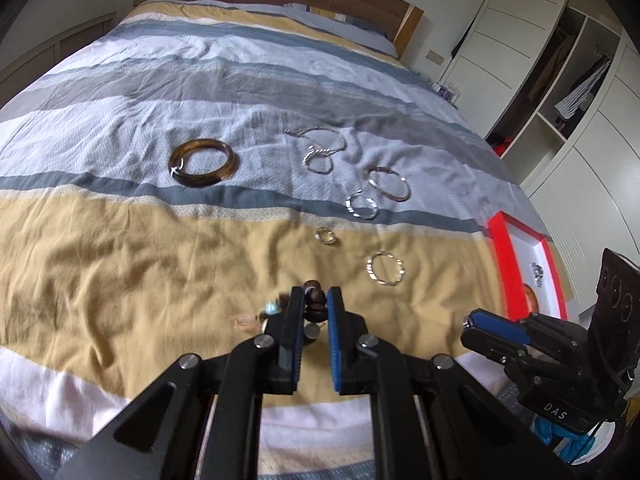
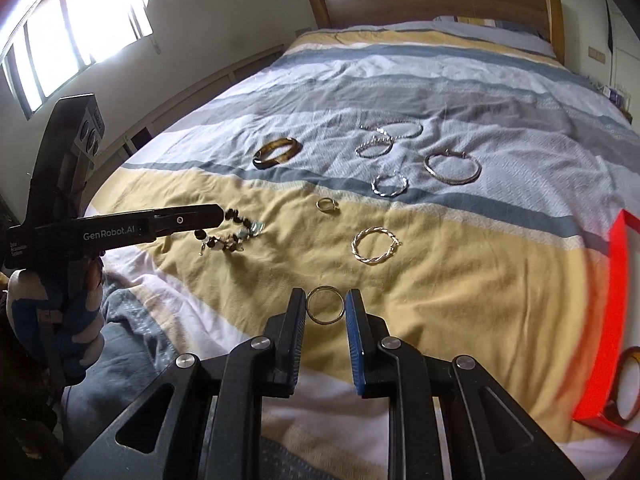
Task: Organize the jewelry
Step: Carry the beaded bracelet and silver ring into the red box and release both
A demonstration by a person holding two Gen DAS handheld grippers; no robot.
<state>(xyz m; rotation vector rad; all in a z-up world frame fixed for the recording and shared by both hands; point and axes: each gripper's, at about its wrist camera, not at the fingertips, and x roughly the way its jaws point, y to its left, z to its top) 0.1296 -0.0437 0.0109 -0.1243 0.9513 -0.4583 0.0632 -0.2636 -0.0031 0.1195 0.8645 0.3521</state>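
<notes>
In the left wrist view my left gripper is shut on a dark beaded bracelet, held just above the yellow band of the bedspread. The right wrist view shows that bracelet dangling from the left gripper. My right gripper is shut on a thin silver ring-shaped bangle, lifted off the bed. It also shows low at the right edge as the right gripper. A red-rimmed box lies to the right with a silver piece and an amber bangle inside.
More jewelry lies on the striped bed: a brown bangle, a twisted silver bangle, a small ring, and several silver hoops and chains further back. A wooden headboard is at the far end and a wardrobe stands to the right.
</notes>
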